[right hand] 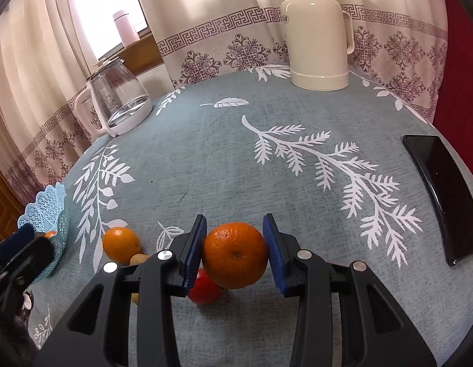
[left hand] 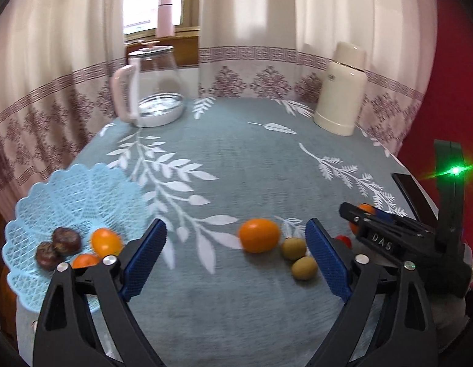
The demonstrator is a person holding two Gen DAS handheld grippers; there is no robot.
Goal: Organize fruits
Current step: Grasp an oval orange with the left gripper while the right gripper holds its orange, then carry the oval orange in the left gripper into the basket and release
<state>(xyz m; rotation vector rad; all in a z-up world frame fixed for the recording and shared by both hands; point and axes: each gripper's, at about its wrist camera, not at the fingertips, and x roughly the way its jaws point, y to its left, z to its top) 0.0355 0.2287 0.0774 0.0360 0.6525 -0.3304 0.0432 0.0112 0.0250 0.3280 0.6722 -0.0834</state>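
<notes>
Two blue-padded fingers of the right gripper (right hand: 235,252) were clenched on an orange (right hand: 235,255), held just above the table (right hand: 224,159) with a red fruit (right hand: 203,290) lying beneath it. Another orange (left hand: 259,235) and two small greenish fruits (left hand: 299,258) lay on the table between the widely released fingers of the left gripper (left hand: 235,258), which grasped nothing. Off to its left, the light blue basket (left hand: 68,195) held two dark brown fruits (left hand: 57,246) and some small orange ones (left hand: 105,241).
</notes>
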